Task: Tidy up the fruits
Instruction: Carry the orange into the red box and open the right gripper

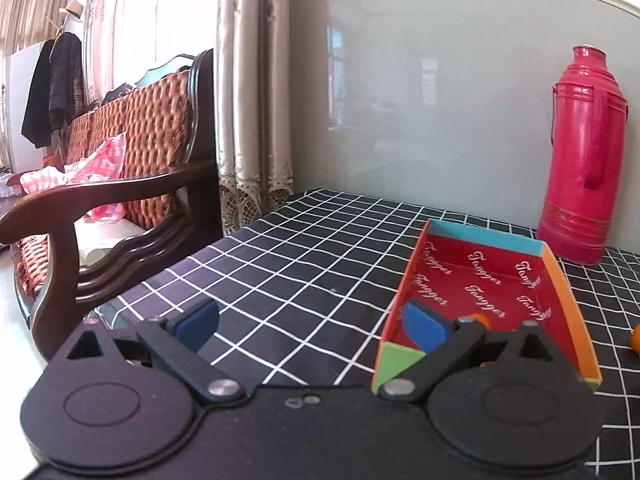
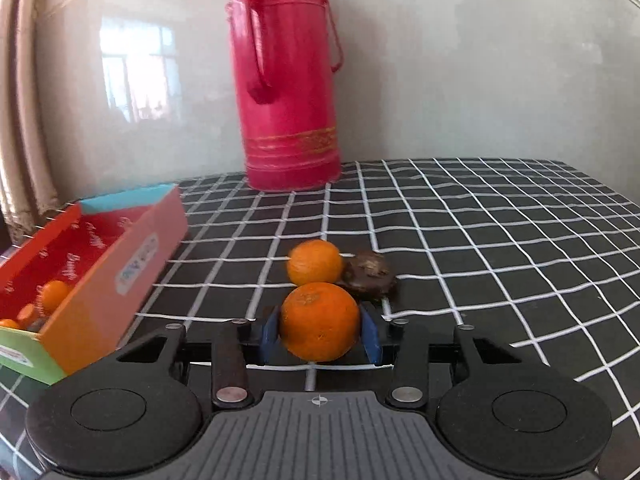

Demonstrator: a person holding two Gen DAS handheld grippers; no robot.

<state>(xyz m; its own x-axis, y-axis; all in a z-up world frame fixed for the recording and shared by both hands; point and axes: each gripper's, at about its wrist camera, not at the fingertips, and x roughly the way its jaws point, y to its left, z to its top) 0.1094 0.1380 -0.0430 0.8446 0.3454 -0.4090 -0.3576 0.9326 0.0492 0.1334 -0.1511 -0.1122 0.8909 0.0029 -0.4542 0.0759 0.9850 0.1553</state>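
My right gripper [image 2: 319, 334] is shut on an orange [image 2: 319, 320], its blue pads pressed on both sides. A second orange [image 2: 315, 262] lies on the checked cloth just beyond, touching a dark brown fruit [image 2: 370, 275]. The colourful cardboard box [image 2: 120, 264] stands to the left with several small oranges [image 2: 54, 294] inside. My left gripper [image 1: 312, 326] is open and empty, its right finger over the near end of the box [image 1: 556, 276]. An orange [image 1: 635, 340] shows at the right edge of the left wrist view.
A tall red thermos [image 2: 288, 80] stands at the back against the grey wall; it also shows in the left wrist view [image 1: 584, 160]. A wooden sofa [image 1: 120, 184] sits left of the table. The black-and-white checked tablecloth [image 2: 480, 240] covers the table.
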